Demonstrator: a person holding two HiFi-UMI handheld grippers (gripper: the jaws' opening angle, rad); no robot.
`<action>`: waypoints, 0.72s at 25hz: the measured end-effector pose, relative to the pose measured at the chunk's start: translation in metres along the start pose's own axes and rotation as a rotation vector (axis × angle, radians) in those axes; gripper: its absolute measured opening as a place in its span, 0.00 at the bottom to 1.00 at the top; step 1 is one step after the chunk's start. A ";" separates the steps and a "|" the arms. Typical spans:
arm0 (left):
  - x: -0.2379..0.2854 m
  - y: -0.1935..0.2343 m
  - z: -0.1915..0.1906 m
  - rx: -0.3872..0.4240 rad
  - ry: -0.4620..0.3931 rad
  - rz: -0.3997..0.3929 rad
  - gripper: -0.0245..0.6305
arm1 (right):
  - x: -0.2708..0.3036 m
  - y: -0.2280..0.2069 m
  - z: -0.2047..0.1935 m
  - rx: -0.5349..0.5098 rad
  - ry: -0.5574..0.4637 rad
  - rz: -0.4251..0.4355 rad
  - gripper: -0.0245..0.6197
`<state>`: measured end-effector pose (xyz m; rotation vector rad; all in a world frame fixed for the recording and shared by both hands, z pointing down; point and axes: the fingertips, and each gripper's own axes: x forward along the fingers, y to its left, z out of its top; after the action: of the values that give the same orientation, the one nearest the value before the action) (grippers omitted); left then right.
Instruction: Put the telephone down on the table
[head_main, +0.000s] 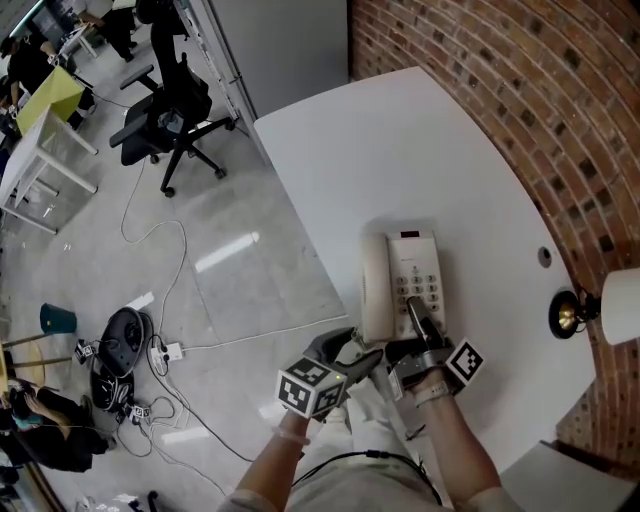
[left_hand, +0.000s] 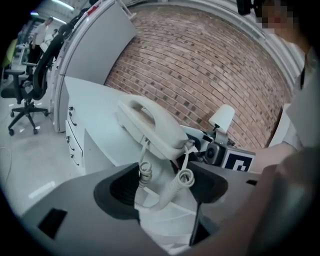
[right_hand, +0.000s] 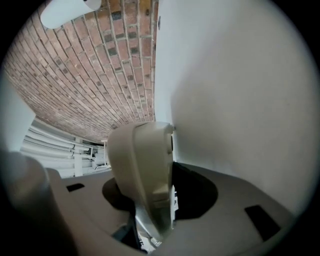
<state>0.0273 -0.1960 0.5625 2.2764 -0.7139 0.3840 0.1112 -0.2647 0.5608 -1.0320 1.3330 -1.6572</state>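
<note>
1. The left tongs (head_main: 358, 352), topped by their marker cube, are hovering at the near left corner of the beige plastic push-button telephone (head_main: 400, 280), over the edge of the surface.
2. Their jaws are standing apart. In the left gripper view the pale coiled cord (left_hand: 182, 178) is looping between them, and I cannot tell whether either jaw is touching it.
3. The right tongs (head_main: 415, 325) are coming in from the telephone's near end. They are clamping on that end of the body, with one dark jaw lying across the keypad.
4. In the right gripper view the beige body (right_hand: 140, 165) is filling the gap between those jaws, both of which are pressing on it.
5. The telephone is sitting on the white rounded surface (head_main: 400, 150), and I cannot tell whether its near end is fully resting there. Its handset (head_main: 377, 285) is lying in the cradle along the telephone's left side.
6. A lamp with a white shade (head_main: 622, 305) is standing to the right of the telephone, against the red brick wall (head_main: 500, 90).
7. A black office chair (head_main: 165, 110) is standing well beyond the telephone to the left, on the grey floor (head_main: 230, 260).
</note>
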 end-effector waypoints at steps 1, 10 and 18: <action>0.001 0.001 -0.001 0.013 0.003 0.013 0.49 | 0.001 0.000 0.001 0.000 0.002 -0.004 0.30; 0.001 0.016 0.012 0.064 -0.042 0.170 0.22 | 0.013 0.002 0.004 -0.021 0.014 -0.012 0.30; -0.001 0.027 0.021 -0.031 -0.094 0.164 0.15 | 0.016 0.010 -0.020 -0.132 0.154 0.000 0.32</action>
<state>0.0122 -0.2265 0.5615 2.2248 -0.9517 0.3419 0.0872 -0.2737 0.5500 -0.9951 1.5604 -1.6952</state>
